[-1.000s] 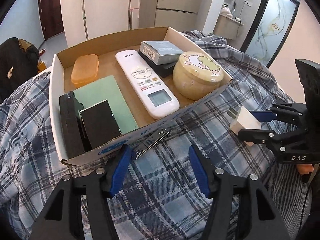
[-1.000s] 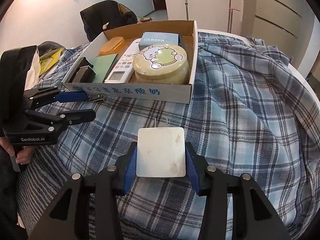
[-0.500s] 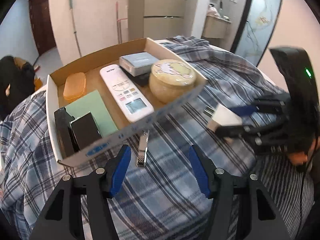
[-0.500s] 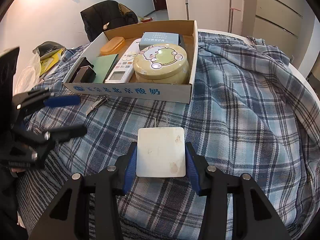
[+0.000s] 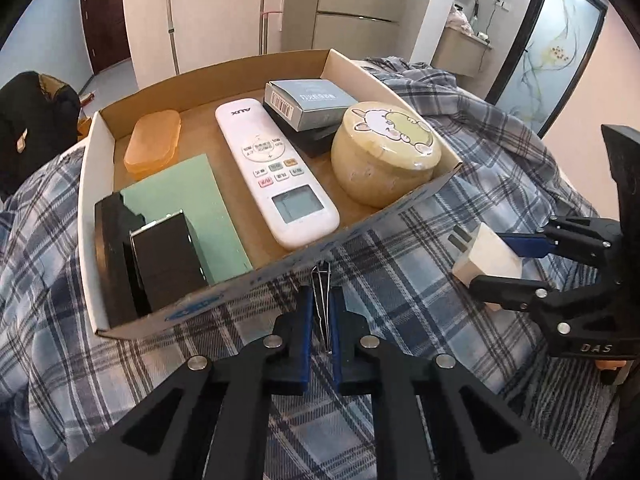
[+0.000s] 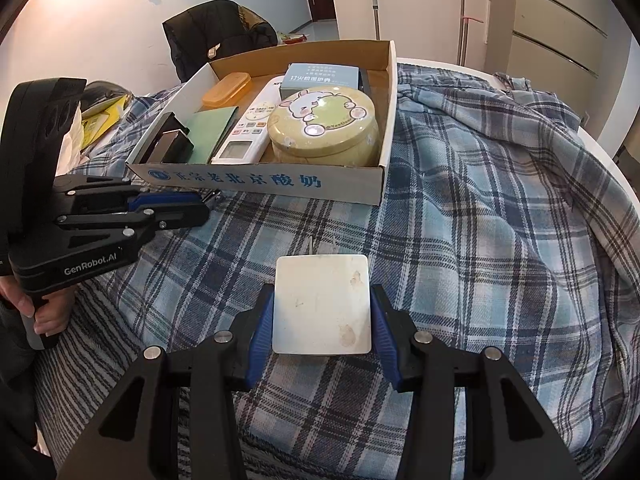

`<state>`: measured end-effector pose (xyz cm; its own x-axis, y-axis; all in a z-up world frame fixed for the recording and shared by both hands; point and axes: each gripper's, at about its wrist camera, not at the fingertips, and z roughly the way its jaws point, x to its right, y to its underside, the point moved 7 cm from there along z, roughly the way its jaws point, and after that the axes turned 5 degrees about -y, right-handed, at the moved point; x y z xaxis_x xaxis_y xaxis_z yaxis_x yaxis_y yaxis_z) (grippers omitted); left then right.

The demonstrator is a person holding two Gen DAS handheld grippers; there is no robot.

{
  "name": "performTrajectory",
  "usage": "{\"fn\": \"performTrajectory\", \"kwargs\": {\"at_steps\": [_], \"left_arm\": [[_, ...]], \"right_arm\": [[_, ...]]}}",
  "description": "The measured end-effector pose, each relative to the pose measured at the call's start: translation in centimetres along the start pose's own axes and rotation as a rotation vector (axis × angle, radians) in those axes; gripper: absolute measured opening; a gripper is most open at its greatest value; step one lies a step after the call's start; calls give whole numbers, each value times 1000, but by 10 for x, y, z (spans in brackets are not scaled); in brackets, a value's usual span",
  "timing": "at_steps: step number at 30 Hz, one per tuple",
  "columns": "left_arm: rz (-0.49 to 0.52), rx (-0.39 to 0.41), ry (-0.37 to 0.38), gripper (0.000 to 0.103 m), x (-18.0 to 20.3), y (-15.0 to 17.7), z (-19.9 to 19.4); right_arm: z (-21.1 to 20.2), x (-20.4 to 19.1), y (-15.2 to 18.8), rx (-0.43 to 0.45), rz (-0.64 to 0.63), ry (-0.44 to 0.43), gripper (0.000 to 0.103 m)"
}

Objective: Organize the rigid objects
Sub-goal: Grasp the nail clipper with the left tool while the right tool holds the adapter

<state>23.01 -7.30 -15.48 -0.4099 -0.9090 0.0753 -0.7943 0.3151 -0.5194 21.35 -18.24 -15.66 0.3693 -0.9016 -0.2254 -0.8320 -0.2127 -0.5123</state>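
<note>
My left gripper (image 5: 321, 304) is shut on a small metal nail clipper (image 5: 322, 300), held edge-on just in front of the cardboard box (image 5: 280, 268); it also shows in the right wrist view (image 6: 200, 204). My right gripper (image 6: 322, 320) is shut on a white plug adapter (image 6: 322, 304) with its prongs pointing toward the box; it also shows in the left wrist view (image 5: 486, 252). The box holds a white remote (image 5: 272, 168), a round yellow tin (image 5: 384, 156), a grey-blue carton (image 5: 312, 102), an orange case (image 5: 154, 144), a green pad (image 5: 188, 208) and black blocks (image 5: 160, 256).
The box sits on a blue plaid cloth (image 6: 480, 220) over a round table. A chair with a dark jacket (image 6: 216, 36) stands beyond the box. Yellow papers (image 6: 100, 116) lie at the left. A hand (image 6: 44, 316) holds the left gripper's handle.
My left gripper has closed on the nail clipper, which lay loose on the cloth by the box front. My right gripper still holds the adapter in the same place.
</note>
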Motion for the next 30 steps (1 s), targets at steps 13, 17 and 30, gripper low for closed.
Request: {"fn": "performTrajectory", "kwargs": {"at_steps": [13,17,30], "left_arm": [[43,13,-40,9,12,18,-23],[-17,38,-53,9,1,9,-25],[-3,50,-20,9,3,9,-22]], "right_arm": [[0,-1,1,-4,-10,3,45],[0,-1,2,-4,-10,3,45],[0,-2,2,-6,-14,3,45]]}}
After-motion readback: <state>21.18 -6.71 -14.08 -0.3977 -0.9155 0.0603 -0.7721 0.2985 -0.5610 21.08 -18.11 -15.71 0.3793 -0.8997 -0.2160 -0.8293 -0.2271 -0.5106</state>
